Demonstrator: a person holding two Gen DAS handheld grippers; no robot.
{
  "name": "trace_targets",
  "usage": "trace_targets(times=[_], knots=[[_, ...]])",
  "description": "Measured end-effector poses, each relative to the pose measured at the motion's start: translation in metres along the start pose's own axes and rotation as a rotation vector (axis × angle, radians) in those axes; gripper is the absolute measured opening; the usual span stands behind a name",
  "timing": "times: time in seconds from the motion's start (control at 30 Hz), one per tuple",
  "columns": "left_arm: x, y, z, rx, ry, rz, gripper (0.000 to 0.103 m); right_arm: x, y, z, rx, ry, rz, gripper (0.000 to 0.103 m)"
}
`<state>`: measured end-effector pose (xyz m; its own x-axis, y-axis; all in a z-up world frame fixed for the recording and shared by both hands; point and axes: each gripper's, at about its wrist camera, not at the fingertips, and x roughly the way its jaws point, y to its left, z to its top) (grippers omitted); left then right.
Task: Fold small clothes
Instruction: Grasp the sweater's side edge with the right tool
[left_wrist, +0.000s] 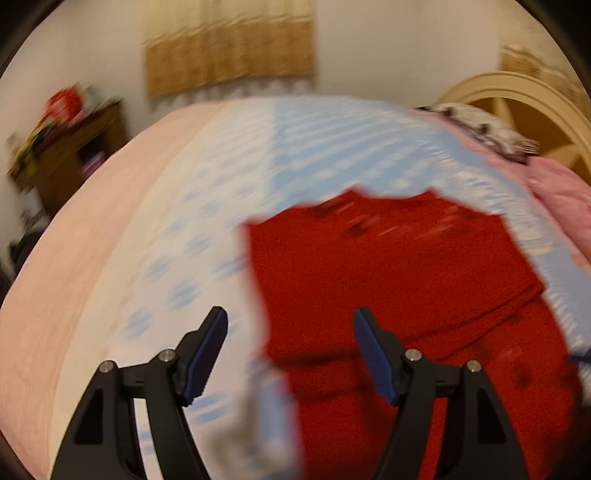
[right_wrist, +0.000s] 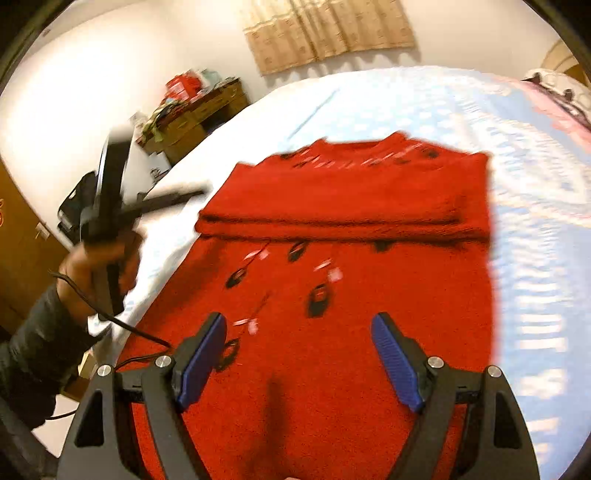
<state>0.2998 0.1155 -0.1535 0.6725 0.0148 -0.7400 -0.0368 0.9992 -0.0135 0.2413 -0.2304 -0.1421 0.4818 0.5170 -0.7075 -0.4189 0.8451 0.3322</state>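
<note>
A small red knitted sweater (right_wrist: 332, 295) with dark and white motifs lies flat on the bed, its far part folded over into a thick band (right_wrist: 343, 206). My right gripper (right_wrist: 299, 354) hovers open above its near half, nothing between the blue pads. In the left wrist view the same red sweater (left_wrist: 388, 266) fills the lower right, blurred. My left gripper (left_wrist: 290, 350) is open over the sweater's left edge, holding nothing. The right wrist view also shows that left gripper (right_wrist: 110, 199) at the sweater's left side, in a person's hand (right_wrist: 92, 266).
The bed has a white and light-blue patterned sheet (right_wrist: 535, 221) with a pink cover (left_wrist: 66, 277) along its left side. Pink bedding (left_wrist: 561, 192) and a curved headboard (left_wrist: 517, 96) are at the far right. A wooden dresser (right_wrist: 199, 110) with clutter stands by the wall.
</note>
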Motion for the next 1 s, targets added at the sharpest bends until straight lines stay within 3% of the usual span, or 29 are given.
trace_targets(times=[0.13, 0.27, 0.4, 0.47, 0.53, 0.6, 0.67, 0.7, 0.73, 0.8, 0.9, 1.0], knots=[[0.012, 0.022, -0.019, -0.049, 0.047, -0.026, 0.073, -0.027, -0.039, 0.02, 0.053, -0.009, -0.113, 0.081], [0.017, 0.011, -0.014, -0.067, 0.018, -0.065, 0.074, -0.033, -0.081, 0.046, 0.181, -0.034, -0.182, 0.081], [0.03, 0.016, -0.015, -0.05, 0.019, -0.003, 0.088, -0.009, -0.097, 0.07, 0.219, -0.04, -0.233, 0.081], [0.039, 0.025, -0.018, -0.088, 0.05, -0.027, 0.094, 0.011, -0.097, 0.078, 0.21, -0.007, -0.226, 0.077], [0.047, 0.033, -0.023, -0.119, 0.087, -0.063, 0.1, 0.038, -0.1, 0.084, 0.223, 0.053, -0.221, 0.06], [0.047, 0.034, -0.027, -0.124, 0.077, -0.078, 0.102, 0.063, -0.103, 0.086, 0.228, 0.096, -0.22, 0.057], [0.046, 0.029, -0.029, -0.106, 0.077, -0.064, 0.103, 0.08, -0.105, 0.088, 0.228, 0.114, -0.25, 0.043], [0.047, 0.028, -0.028, -0.105, 0.079, -0.064, 0.103, 0.082, -0.104, 0.089, 0.215, 0.112, -0.274, 0.025], [0.047, 0.029, -0.029, -0.108, 0.079, -0.066, 0.103, 0.079, -0.102, 0.091, 0.203, 0.096, -0.292, 0.017], [0.047, 0.03, -0.028, -0.113, 0.074, -0.071, 0.103, 0.067, -0.102, 0.093, 0.222, 0.06, -0.26, 0.01], [0.048, 0.028, -0.028, -0.111, 0.07, -0.067, 0.103, 0.044, -0.098, 0.092, 0.195, 0.005, -0.283, 0.009], [0.049, 0.026, -0.028, -0.101, 0.076, -0.059, 0.103, 0.051, -0.105, 0.084, 0.191, 0.054, -0.339, 0.009]])
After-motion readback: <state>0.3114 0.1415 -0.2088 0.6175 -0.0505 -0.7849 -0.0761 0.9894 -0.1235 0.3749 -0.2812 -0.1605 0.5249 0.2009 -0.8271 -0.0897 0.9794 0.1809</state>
